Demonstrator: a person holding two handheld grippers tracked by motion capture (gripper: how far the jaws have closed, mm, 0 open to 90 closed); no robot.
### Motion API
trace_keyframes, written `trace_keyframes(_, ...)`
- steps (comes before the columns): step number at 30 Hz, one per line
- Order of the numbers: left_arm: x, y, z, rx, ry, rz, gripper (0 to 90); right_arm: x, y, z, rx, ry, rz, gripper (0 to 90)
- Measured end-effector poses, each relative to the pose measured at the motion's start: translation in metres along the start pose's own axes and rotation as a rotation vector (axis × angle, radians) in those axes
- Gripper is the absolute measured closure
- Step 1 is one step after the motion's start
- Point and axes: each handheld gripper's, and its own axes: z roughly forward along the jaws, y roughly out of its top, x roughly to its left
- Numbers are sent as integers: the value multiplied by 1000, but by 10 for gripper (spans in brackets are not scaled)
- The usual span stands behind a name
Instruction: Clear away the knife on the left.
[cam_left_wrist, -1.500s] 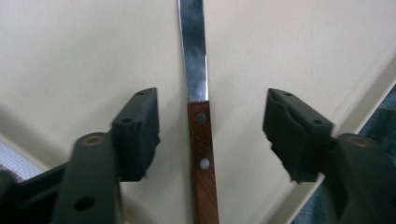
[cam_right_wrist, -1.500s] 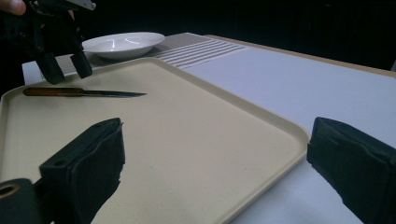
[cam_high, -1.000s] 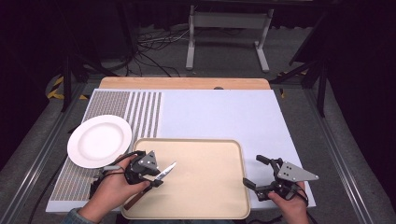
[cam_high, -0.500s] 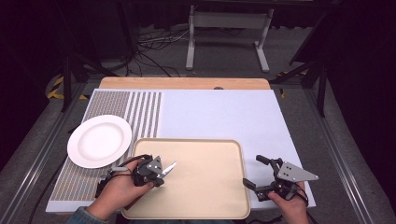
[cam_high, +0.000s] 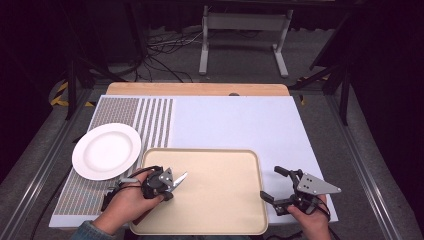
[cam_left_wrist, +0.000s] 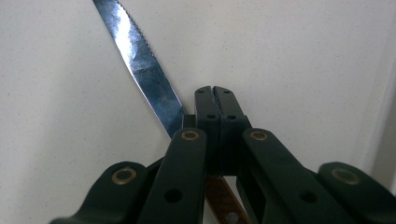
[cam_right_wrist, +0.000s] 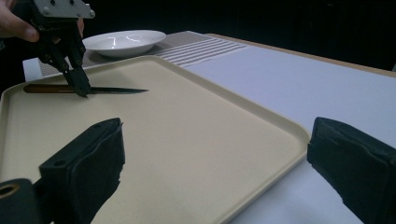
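A knife with a serrated blade (cam_left_wrist: 140, 56) and a brown handle (cam_right_wrist: 44, 88) lies on the left part of the beige tray (cam_high: 220, 200). My left gripper (cam_high: 167, 194) points down at it, jaws shut. Its closed tips (cam_left_wrist: 215, 91) meet the knife where blade joins handle (cam_right_wrist: 83, 91), and I see nothing between the pads. The blade (cam_high: 179, 177) points to the far right. My right gripper (cam_high: 270, 183) rests just right of the tray's right rim, open wide with nothing between its fingers (cam_right_wrist: 88, 158).
A white plate (cam_high: 106, 150) sits on the striped placemat (cam_high: 150, 120) left of the tray. A pale sheet (cam_high: 235, 122) covers the table beyond the tray. A metal stand (cam_high: 240, 30) and cables lie past the far edge.
My left hand has drawn back slightly toward the near edge and its gripper has settled lower on the knife. The knife still points far right. The right gripper has not moved.
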Motion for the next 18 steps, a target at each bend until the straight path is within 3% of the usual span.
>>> trace_keyframes(18,12,-12,-5,-13,19,-55,900,0,0,0,5,3,0,48)
